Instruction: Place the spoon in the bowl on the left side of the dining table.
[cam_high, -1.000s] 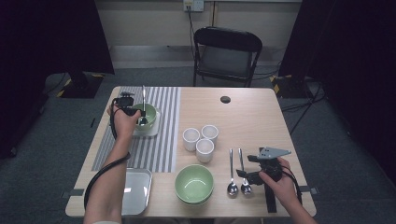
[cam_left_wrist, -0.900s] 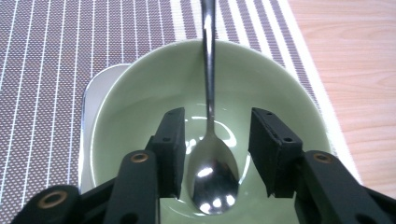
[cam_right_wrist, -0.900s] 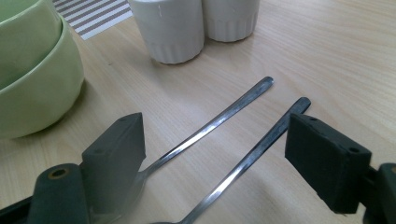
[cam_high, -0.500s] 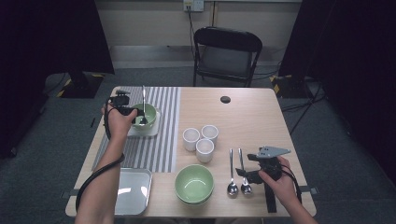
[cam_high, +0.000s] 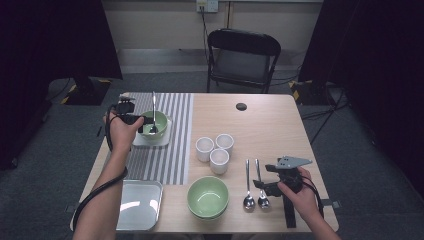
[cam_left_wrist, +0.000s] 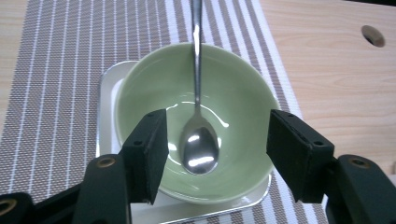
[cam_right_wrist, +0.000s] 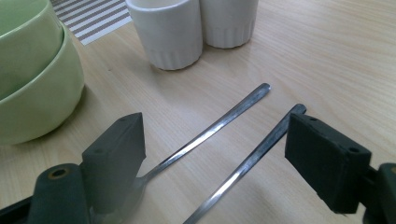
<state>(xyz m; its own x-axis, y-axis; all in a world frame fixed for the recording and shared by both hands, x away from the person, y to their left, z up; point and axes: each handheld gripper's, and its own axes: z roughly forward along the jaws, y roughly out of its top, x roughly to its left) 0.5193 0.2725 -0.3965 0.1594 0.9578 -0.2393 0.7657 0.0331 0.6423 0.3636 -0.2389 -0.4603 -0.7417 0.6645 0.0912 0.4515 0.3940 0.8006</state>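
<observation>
A steel spoon (cam_left_wrist: 200, 140) lies in a green bowl (cam_left_wrist: 140, 93), its handle leaning over the far rim. The bowl sits on a small white square plate (cam_left_wrist: 106, 140) on the striped mat (cam_high: 170, 150). My left gripper (cam_left_wrist: 217, 126) hovers just in front of that bowl (cam_high: 159, 121). Its jaws have just been opening and now stand wide on either side of the spoon's head without touching it. My right gripper (cam_right_wrist: 215, 122) rests low at the table's front right, open. The handles of two more spoons (cam_right_wrist: 219, 125) (cam_right_wrist: 261, 149) lie flat on the wood between its jaws.
Three white cups (cam_high: 215, 149) cluster mid-table. Stacked green bowls (cam_high: 208, 196) stand at the front, and a metal tray (cam_high: 137, 205) lies at the front left. A small black disc (cam_high: 241, 106) sits in the far part of the table. A black chair (cam_high: 243, 60) stands behind it.
The left gripper's jaws have spread wider and the hand has lifted and drawn back a little from the bowl. The spoon stays in the bowl. The right hand has not moved.
</observation>
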